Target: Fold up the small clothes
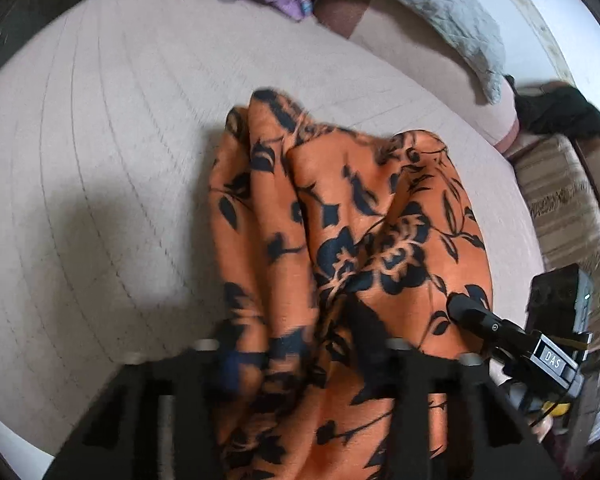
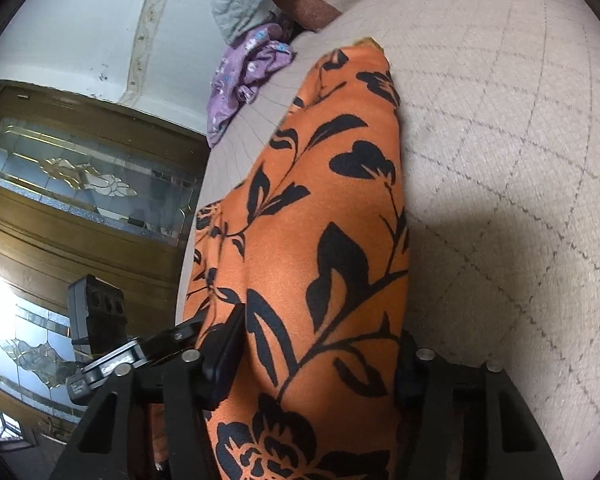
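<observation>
An orange garment with a black flower print (image 1: 340,200) lies bunched in long folds on the beige quilted bed cover (image 1: 100,160). In the left wrist view my left gripper (image 1: 304,352) has a thick bundle of it filling the gap between its fingers, pads against the cloth. One finger (image 1: 474,314) of my right gripper presses into the garment's right edge. In the right wrist view the same garment (image 2: 320,200) runs forward from my right gripper (image 2: 316,360), whose fingers clamp it on both sides. A finger (image 2: 176,334) of the left gripper touches its left edge.
A crumpled purple garment (image 2: 244,76) and a grey quilted blanket (image 1: 440,8) lie at the bed's far end. A wooden door with patterned glass (image 2: 80,200) stands beside the bed. A striped fabric surface (image 1: 560,200) and a black item (image 1: 560,112) lie off the bed's right side.
</observation>
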A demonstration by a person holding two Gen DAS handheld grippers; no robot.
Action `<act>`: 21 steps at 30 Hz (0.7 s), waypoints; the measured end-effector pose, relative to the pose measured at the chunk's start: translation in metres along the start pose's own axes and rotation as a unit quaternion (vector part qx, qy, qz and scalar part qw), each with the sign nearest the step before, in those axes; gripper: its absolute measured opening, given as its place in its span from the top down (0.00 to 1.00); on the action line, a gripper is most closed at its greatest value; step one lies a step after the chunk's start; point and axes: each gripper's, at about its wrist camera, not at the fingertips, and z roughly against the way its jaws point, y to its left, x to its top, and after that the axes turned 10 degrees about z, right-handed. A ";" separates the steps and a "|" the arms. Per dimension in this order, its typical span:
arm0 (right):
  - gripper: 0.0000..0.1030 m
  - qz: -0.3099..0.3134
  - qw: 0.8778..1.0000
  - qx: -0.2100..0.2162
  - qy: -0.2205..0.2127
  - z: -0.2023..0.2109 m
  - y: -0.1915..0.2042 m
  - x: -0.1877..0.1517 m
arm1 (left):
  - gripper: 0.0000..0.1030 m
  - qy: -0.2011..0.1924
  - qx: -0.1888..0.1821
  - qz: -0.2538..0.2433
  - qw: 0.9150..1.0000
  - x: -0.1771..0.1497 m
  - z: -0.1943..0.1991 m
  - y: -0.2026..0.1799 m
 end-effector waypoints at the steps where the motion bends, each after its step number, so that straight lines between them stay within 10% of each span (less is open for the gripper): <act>1: 0.45 0.010 1.000 -0.004 -0.003 0.002 0.004 0.000 | 0.72 -0.007 0.008 -0.014 1.000 0.000 0.004 -0.006; 21: 0.50 0.103 0.985 -0.051 -0.126 0.140 0.012 0.028 | 0.80 -0.061 0.004 -0.139 0.988 -0.001 0.043 -0.119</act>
